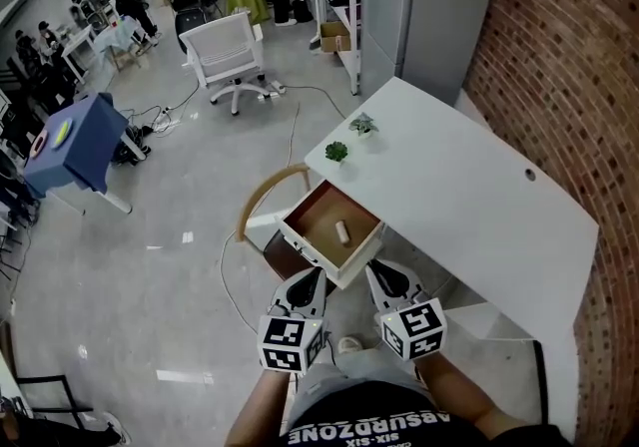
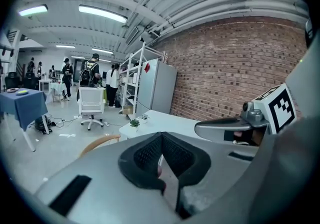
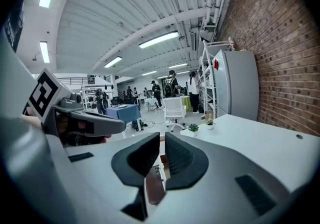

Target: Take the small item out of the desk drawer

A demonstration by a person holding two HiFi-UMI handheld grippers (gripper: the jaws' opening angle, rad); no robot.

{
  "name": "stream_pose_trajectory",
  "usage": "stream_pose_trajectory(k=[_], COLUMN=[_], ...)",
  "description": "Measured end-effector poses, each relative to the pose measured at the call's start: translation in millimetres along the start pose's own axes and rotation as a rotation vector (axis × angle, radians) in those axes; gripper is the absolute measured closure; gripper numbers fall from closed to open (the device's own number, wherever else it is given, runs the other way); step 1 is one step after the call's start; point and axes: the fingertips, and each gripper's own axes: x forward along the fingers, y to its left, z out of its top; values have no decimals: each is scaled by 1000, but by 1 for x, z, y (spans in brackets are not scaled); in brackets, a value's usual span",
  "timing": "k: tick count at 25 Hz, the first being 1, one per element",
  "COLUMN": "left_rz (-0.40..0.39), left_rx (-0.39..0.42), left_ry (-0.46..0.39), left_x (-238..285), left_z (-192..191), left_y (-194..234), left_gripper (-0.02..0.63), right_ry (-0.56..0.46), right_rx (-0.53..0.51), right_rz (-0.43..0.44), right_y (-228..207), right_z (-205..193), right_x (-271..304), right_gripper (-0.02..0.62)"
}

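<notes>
The white desk (image 1: 469, 206) has its wooden drawer (image 1: 310, 243) pulled open toward me. A small pale cylinder (image 1: 341, 231) lies on the drawer's floor. Both grippers hover side by side just in front of the drawer's front panel. My left gripper (image 1: 314, 277) is at the panel's left corner and my right gripper (image 1: 377, 271) at its right corner. Neither touches the item. In the left gripper view the left gripper (image 2: 161, 137) has its dark pads together, with nothing between them. In the right gripper view the right gripper (image 3: 162, 139) is likewise shut and empty.
A curved wooden chair back (image 1: 262, 198) stands left of the drawer. Two small potted plants (image 1: 336, 151) (image 1: 362, 124) sit on the desk's far corner. A brick wall (image 1: 574, 66) runs along the right. Further off are a white office chair (image 1: 228, 51), a blue table (image 1: 75, 141), floor cables and people.
</notes>
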Motion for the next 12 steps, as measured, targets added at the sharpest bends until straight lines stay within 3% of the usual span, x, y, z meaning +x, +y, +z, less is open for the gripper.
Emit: stream_pose_trajectory(k=[7, 12], left_rz=[23, 39], left_rx=[-14, -24], left_ry=[12, 44], left_x=[26, 34], left_z=[0, -5], left_y=[18, 34], left_gripper=[609, 609], right_ry=[34, 70], right_rx=[23, 39], right_rz=[14, 22], right_y=[-26, -33], right_z=[-6, -11], right_x=[32, 49], right_gripper=[432, 400])
